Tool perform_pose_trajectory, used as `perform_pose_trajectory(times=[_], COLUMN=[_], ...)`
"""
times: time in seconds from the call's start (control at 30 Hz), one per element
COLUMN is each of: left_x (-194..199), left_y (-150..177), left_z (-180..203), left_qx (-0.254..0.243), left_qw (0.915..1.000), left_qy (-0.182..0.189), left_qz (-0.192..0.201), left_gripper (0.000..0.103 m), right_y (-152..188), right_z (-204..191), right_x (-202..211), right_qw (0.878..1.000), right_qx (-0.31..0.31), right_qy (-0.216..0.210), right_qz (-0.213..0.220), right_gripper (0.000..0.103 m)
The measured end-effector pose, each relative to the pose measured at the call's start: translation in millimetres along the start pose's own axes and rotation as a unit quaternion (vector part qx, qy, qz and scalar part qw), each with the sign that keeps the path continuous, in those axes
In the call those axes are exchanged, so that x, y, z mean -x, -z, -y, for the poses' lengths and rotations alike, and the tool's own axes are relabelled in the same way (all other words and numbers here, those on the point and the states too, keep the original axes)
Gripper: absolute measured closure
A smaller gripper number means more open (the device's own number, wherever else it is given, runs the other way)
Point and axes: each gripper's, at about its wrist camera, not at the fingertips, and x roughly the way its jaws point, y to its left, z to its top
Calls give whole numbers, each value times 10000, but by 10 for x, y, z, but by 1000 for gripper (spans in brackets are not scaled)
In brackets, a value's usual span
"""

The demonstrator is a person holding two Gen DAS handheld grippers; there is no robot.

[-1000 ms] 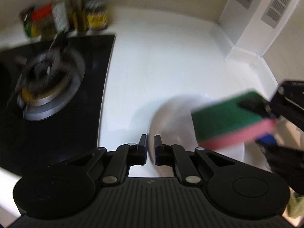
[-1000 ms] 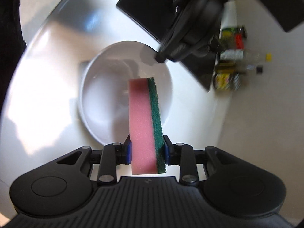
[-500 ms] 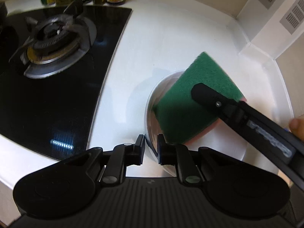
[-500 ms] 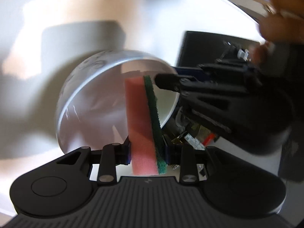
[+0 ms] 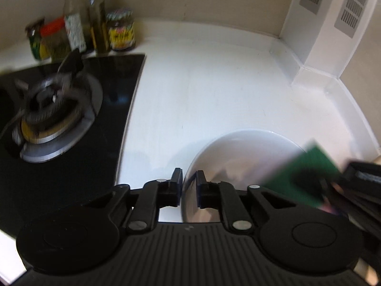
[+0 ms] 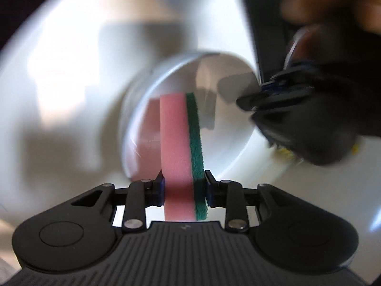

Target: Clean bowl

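Observation:
A white bowl [image 5: 240,152] sits on the white counter. My left gripper [image 5: 188,186] is shut on its near rim. My right gripper [image 6: 183,186] is shut on a pink and green sponge [image 6: 182,147], whose far end reaches into the tilted bowl [image 6: 221,100]. In the left wrist view the sponge [image 5: 302,174] shows blurred at the bowl's right side, green face up, with the right gripper [image 5: 333,188] behind it. In the right wrist view the left gripper [image 6: 252,97] shows at the bowl's right rim.
A black glass hob [image 5: 71,128] with a gas burner [image 5: 52,114] lies left of the bowl. Bottles and jars [image 5: 95,33] stand at the back left by the wall. A white boxed corner with vents [image 5: 333,23] rises at the back right.
The sponge has slid from over the bowl's middle to its right side. The left view has swung, so the bowl now shows more open. Both grips have held.

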Motion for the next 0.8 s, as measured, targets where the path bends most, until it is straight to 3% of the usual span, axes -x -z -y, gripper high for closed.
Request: perform_pose_trajectory(times=[0.07, 0.2, 0.33, 0.47, 0.53, 0.63, 0.7, 0.8], left_x=[-50, -152, -40, 200, 298, 383, 408, 416], left_y=[-48, -159, -228, -253, -169, 55, 125, 175], left_z=[41, 61, -33, -193, -231, -176, -138, -78], left_qx=[-138, -503, -502, 88, 348, 642, 831, 855], left_qw=[9999, 9985, 9977, 9968, 9949, 9936, 9922, 9927], left_qy=[-4, 183, 448, 586, 690, 539, 557, 481], left_qz=[95, 142, -126, -534, -655, -751, -746, -703], left_gripper=[83, 85, 91, 92, 92, 92, 93, 93], right_y=[10, 162, 215, 155, 121, 90, 102, 139], right_z=[197, 433, 450, 356, 282, 52, -161, -302], right_x=[90, 40, -1, 9, -19, -121, -254, -366], right_qw=[9939, 9688, 9623, 9649, 9744, 9887, 9832, 9630], right_qx=[-960, -2350, -2671, -2591, -2193, -880, 446, 1660], right_qy=[-364, -425, -164, 26, 336, 1209, 1767, 2122], right_qz=[396, 664, 488, 437, 370, 141, 42, 111], right_gripper=[76, 76, 76, 76, 77, 77, 77, 77])
